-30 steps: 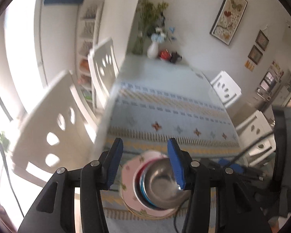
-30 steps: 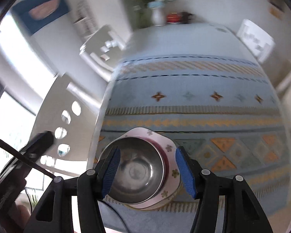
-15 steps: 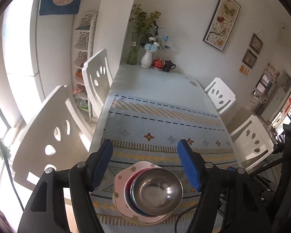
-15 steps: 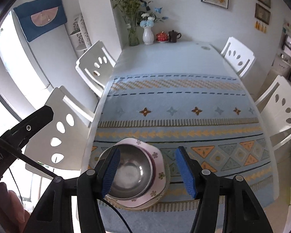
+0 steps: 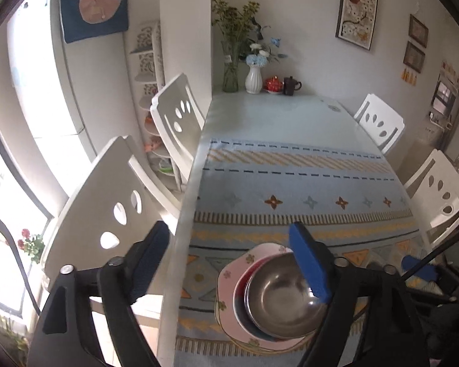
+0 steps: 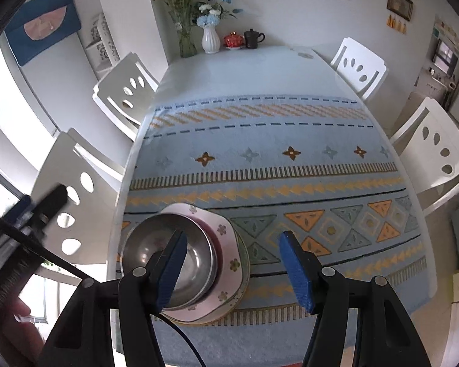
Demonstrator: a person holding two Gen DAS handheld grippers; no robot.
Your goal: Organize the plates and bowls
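Note:
A steel bowl point(image 5: 283, 302) sits in a stack on a pink flowered plate point(image 5: 229, 278), near the table's front left corner. It also shows in the right wrist view, the bowl point(image 6: 156, 238) on the plate point(image 6: 229, 253). My left gripper point(image 5: 229, 264) is open and empty, held above and left of the stack. My right gripper point(image 6: 232, 264) is open and empty, above the stack's right side.
A blue patterned cloth point(image 6: 260, 159) covers the near half of the white table point(image 6: 244, 70). Vases point(image 6: 210, 40), a red pot point(image 6: 233, 39) and a dark mug point(image 6: 251, 38) stand at the far end. White chairs point(image 5: 107, 202) line both sides.
Both grippers have pulled back and up from the stack, which now looks smaller. The left gripper's jaws have opened wider. The stack has not moved.

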